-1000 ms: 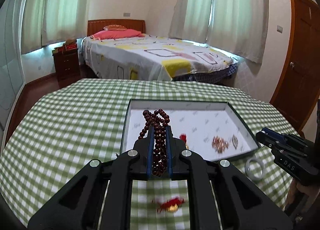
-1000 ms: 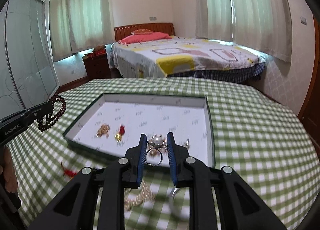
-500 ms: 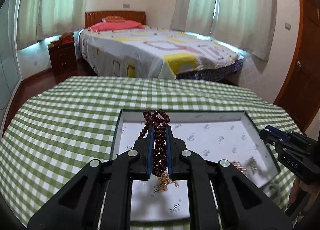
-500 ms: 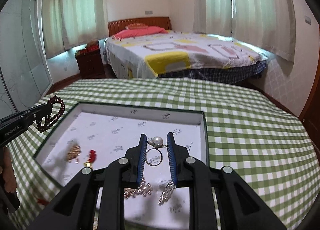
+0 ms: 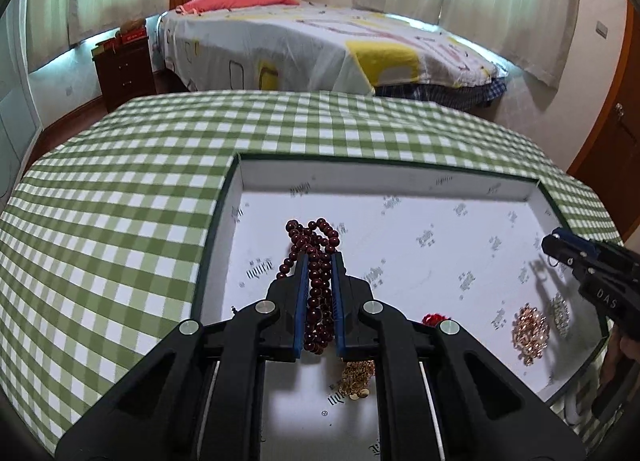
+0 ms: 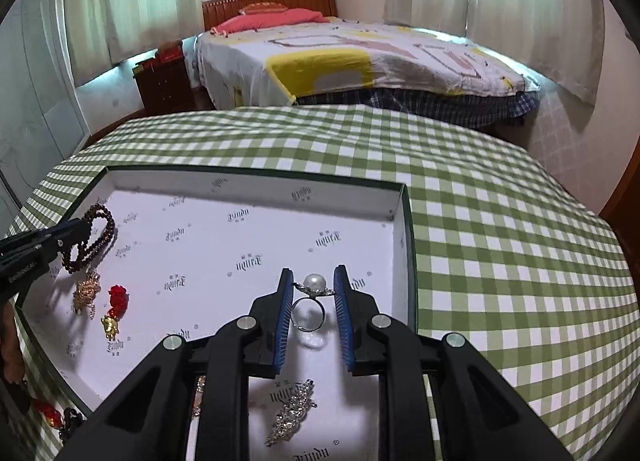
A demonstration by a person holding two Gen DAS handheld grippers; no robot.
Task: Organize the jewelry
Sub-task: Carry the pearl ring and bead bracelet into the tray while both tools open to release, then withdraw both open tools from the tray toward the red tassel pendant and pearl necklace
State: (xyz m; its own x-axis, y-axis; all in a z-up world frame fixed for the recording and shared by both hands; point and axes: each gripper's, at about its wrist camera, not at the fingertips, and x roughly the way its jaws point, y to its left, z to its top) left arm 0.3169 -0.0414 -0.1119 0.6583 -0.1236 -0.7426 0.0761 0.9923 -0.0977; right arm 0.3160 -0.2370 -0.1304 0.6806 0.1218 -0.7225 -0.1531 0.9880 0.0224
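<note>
My left gripper (image 5: 317, 261) is shut on a dark red bead bracelet (image 5: 316, 257) and holds it over the left part of the white-lined tray (image 5: 384, 173). My right gripper (image 6: 314, 281) is shut on a silver pearl ring (image 6: 313, 293) over the tray's right side (image 6: 404, 221). The left gripper and the beads also show in the right wrist view (image 6: 90, 239). The right gripper shows at the right edge of the left wrist view (image 5: 560, 245).
In the tray lie a gold piece (image 6: 86, 291), a red and gold charm (image 6: 116, 309), a silver brooch (image 6: 292, 413) and a rose-gold cluster (image 5: 530, 331). A red charm (image 6: 50, 413) lies on the green checked tablecloth (image 6: 500, 261). A bed stands beyond the table.
Both grippers have moved forward and down over the tray, each still holding its piece. The tray now fills the lower part of both views.
</note>
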